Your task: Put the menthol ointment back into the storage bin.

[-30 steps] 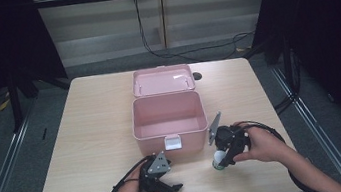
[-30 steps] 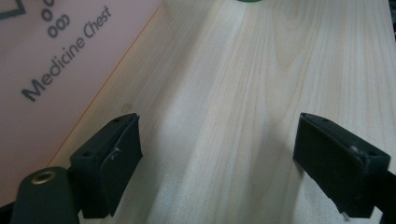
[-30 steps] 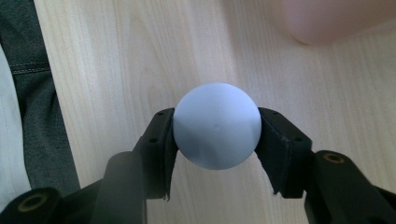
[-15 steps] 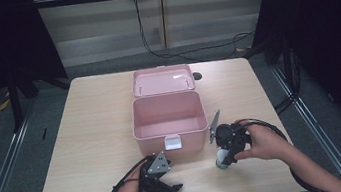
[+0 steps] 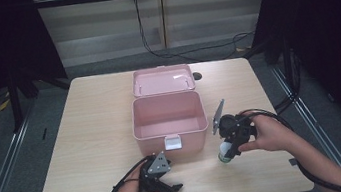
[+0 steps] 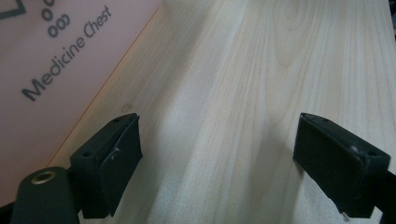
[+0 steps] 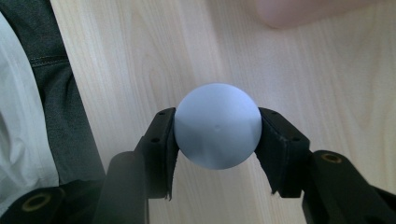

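My right gripper [image 5: 227, 152] clamps a white-capped bottle [image 5: 225, 152] beside the open pink box [image 5: 169, 121], my left gripper [image 5: 167, 190] rests on the table [image 5: 88, 138]

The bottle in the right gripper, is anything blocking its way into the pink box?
Nothing visible blocks it. The right gripper is shut on the bottle by its white cap, just right of the pink box. The box's lid is flipped back and the inside looks empty. Only the box's right wall lies between them, so the bottle probably needs lifting over it.

High view: above the person's side, faces forward and down, far; whole table [image 5: 88, 138].
Left gripper view: close, low over tabletop; pink box [image 6: 51, 60] upper left.
Right gripper view: close, straight down.
Shared: tabletop, box.
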A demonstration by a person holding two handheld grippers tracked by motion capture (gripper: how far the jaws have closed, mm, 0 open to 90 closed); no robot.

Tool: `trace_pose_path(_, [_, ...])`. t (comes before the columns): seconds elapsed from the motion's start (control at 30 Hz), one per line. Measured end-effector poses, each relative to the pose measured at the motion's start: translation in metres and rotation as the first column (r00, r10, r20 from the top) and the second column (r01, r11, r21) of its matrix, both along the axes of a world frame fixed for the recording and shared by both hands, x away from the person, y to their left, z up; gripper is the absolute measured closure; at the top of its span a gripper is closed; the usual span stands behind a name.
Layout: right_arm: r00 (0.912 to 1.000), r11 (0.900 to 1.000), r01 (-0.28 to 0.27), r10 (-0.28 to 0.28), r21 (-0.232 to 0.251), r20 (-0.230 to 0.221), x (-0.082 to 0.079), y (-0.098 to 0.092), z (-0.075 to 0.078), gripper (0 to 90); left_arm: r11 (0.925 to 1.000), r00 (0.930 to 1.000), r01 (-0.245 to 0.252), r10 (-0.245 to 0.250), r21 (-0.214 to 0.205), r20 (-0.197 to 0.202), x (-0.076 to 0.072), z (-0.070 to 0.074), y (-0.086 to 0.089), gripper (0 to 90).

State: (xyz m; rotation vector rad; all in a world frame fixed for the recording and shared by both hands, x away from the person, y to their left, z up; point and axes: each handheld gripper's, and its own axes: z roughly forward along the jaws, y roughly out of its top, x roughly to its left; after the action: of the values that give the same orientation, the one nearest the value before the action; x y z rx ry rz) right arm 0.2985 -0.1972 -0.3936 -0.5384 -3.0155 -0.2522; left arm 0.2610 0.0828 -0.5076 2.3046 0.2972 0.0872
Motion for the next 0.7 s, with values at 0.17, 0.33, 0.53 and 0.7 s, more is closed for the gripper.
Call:
trace_pose_path(0.17, [1.0000, 1.0000, -0.004, 0.004, -0.005, 0.008, 0.002, 0.002, 0.010, 50.5, 1.0000, 1.0000, 0.000, 0.000, -0.001, 0.000, 0.000, 0.000, 0.000, 14.5])
trace_pose_path(0.33, [1.0000, 0.9999, -0.004, 0.004, -0.011, 0.007, 0.004, 0.003, 0.019, 50.5, 1.0000, 1.0000, -0.001, 0.001, 0.001, 0.000, 0.000, 0.000, 0.000, 14.5])
trace_pose_path(0.53, [0.9999, 1.0000, -0.004, 0.004, -0.002, 0.014, 0.008, 0.004, 0.034, 50.5, 1.0000, 1.0000, -0.001, 0.001, 0.001, 0.000, 0.000, 0.000, 0.000, 14.5])
trace_pose_path(0.7, [0.9997, 1.0000, -0.001, 0.001, 0.002, 0.025, 0.011, 0.005, 0.046, 50.5, 1.0000, 1.0000, -0.001, 0.001, 0.001, -0.002, 0.000, 0.000, 0.000, 14.5])
